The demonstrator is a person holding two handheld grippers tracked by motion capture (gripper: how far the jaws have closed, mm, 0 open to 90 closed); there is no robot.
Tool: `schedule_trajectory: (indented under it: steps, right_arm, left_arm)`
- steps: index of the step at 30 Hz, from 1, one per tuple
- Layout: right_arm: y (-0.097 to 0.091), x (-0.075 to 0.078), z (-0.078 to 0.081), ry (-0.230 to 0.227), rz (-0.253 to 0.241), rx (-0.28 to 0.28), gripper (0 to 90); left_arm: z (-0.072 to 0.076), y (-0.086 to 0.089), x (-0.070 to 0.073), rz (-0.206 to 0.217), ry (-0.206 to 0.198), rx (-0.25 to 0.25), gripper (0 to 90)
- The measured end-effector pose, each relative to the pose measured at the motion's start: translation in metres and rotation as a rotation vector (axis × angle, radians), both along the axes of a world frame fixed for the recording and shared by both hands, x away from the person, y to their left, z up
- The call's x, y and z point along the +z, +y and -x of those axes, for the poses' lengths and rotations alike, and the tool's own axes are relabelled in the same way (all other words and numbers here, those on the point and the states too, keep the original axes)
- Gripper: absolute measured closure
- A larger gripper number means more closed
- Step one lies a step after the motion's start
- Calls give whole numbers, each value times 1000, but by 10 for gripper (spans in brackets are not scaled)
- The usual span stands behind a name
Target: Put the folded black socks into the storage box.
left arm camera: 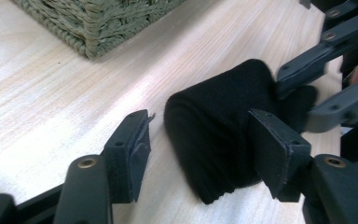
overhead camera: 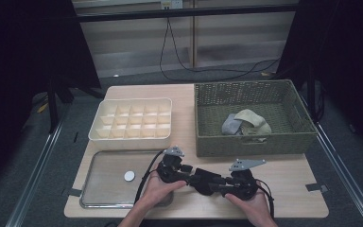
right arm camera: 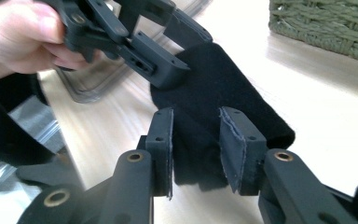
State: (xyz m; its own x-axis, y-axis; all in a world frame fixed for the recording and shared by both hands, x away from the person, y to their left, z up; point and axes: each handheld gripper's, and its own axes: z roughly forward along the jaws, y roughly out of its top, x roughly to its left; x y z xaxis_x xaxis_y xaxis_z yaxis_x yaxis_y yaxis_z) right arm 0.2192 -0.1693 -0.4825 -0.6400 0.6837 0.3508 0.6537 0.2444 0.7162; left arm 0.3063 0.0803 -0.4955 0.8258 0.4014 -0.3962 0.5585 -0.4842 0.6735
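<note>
Where the pale wooden table [overhead camera: 283,189] meets the person's side, a black folded cloth bundle [overhead camera: 207,181] is seen lying on the bare wood between the two grippers. A green woven wicker basket [overhead camera: 208,142] is set at the far right, and two crumpled cloths, one grey [overhead camera: 230,125] and one beige [overhead camera: 254,118], are held in it. A cream plastic organiser tray [overhead camera: 100,133] with fifteen square compartments is placed at the far left. Nearer, a shallow clear plastic tray [overhead camera: 105,161] bears one small white disc [overhead camera: 129,176]. The left gripper [left arm camera: 198,140] is held apart around one end of the bundle, one pad clear of it. The right gripper [right arm camera: 196,149] straddles the other end narrowly; a firm grip cannot be told.
</note>
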Motion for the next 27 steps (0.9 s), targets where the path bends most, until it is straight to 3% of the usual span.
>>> schedule_trajectory:
  steps: [7, 13, 20, 27]
  right_arm:
    - [-1, -2, 1, 12, 32, 4, 746]
    - [-1, -4, 1, 30, 63, 17, 746]
    - [-1, -7, 6, 35, 77, 21, 748]
    - [-1, -9, 7, 37, 74, 22, 748]
  left_arm:
    - [0, 0, -3, 24, 22, -2, 374]
    - [0, -3, -5, 37, 35, -25, 351]
    - [1, -8, -8, 38, 65, -61, 313]
    - [1, -10, -9, 39, 69, -77, 310]
